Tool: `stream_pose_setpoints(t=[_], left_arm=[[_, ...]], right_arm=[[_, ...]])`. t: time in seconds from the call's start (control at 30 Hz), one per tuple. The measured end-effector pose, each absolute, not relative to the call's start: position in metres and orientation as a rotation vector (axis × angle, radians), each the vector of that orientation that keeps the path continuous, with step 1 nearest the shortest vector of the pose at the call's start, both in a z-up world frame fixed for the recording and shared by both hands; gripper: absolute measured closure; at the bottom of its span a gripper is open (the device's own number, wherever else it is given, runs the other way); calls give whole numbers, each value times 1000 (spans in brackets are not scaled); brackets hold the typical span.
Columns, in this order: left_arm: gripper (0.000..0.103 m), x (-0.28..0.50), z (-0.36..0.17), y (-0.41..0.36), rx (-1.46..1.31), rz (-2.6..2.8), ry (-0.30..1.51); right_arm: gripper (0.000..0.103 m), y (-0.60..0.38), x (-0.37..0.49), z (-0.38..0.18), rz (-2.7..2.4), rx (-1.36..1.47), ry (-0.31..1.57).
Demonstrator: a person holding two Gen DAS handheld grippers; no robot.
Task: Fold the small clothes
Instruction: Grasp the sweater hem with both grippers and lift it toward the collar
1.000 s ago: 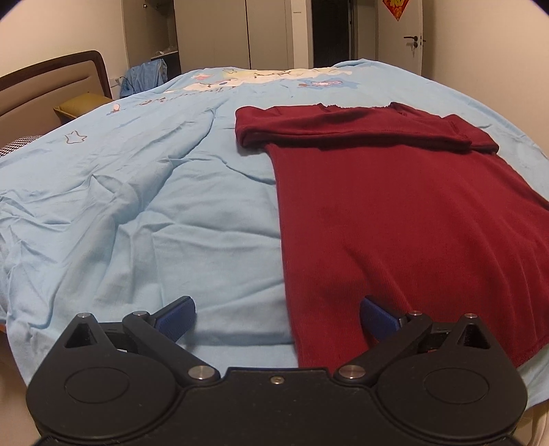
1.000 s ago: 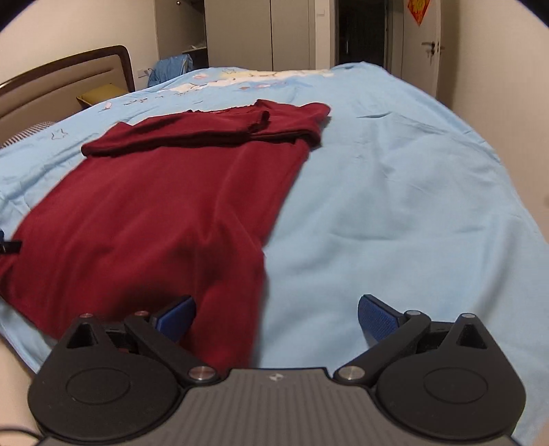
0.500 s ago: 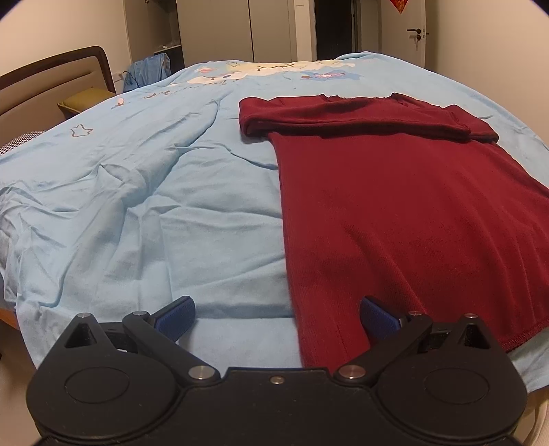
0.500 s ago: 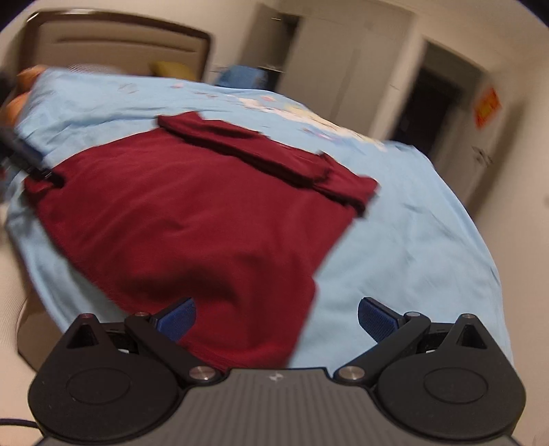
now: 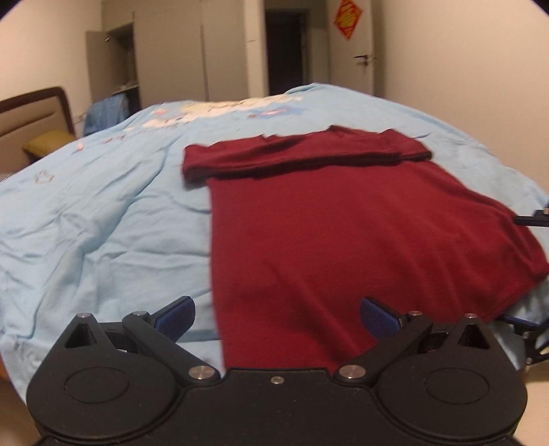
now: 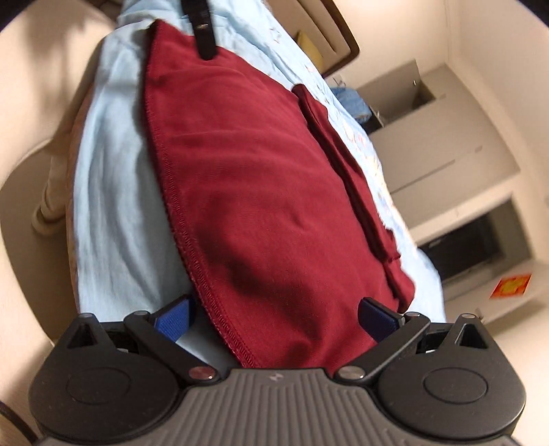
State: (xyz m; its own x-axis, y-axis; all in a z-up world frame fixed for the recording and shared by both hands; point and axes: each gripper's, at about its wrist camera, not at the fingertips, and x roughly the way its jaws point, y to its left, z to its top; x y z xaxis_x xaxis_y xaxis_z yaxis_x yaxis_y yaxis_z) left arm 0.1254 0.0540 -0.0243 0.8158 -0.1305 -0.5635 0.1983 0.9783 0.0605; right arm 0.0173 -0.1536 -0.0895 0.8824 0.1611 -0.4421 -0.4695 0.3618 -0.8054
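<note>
- Left wrist view: we look across a bed under a light blue sheet (image 5: 103,223) toward a wardrobe (image 5: 164,58), a dark doorway and a door bearing a red decoration (image 5: 348,13) whose writing we cannot read. The dark red garment (image 5: 343,223) lies flat, sleeves folded across its top. Our left gripper (image 5: 277,314) is spread wide over the lower hem, holding nothing.
- Right wrist view: the camera is tilted sideways. Our right gripper (image 6: 276,317) gapes open at the garment's stitched hem corner.
</note>
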Motion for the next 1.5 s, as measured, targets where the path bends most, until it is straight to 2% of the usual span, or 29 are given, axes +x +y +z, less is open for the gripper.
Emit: stream_pose_setpoints(t=[0.03,0.1,0.17,0.23,0.3,0.6,0.7,0.77,0.8,0.83,0.87,0.9,0.97,1.23,1.37,1.5], left_arm=[[1,123,-24,50,127,-198,580],[1,117,-24,41,153,-242,560],[1,111,-24,31,188,-281,539],[1,103,-26,21,238,-325,516],[1,96,-29,9,297,-360,494],[4,83,-52,-41,566,-389,462],[22,91,-59,-48,637,-284,468],[50,96,-59,-44,645,-217,471],[58,98,-58,-39,634,-184,469],[71,100,-57,-32,619,-155,469],[78,101,-55,-25,599,-130,466],[80,100,-54,-19,578,-113,458],[95,98,-52,-6,553,-92,423],[99,64,-21,8,472,-79,206],[99,42,13,9,440,-100,125],[99,14,62,17,389,-165,123]], right_arm=[[3,-154,14,-92,410,-1151,295],[22,-157,9,-95,402,-1161,266],[64,-160,4,-92,400,-1132,253],[79,-164,0,-83,404,-1081,219],[86,-167,-3,-70,416,-1014,191],[91,-171,11,-1,447,-646,221],[91,-177,15,13,444,-583,218],[91,-182,13,16,431,-580,203],[91,-185,12,19,423,-585,197],[91,-189,9,19,415,-589,194],[91,-190,11,20,407,-591,195],[91,-192,11,20,400,-591,198],[92,-194,9,14,381,-598,202],[96,-181,-20,-3,269,-666,123],[96,-184,-41,17,231,-639,53],[96,-196,-72,52,254,-596,13]])
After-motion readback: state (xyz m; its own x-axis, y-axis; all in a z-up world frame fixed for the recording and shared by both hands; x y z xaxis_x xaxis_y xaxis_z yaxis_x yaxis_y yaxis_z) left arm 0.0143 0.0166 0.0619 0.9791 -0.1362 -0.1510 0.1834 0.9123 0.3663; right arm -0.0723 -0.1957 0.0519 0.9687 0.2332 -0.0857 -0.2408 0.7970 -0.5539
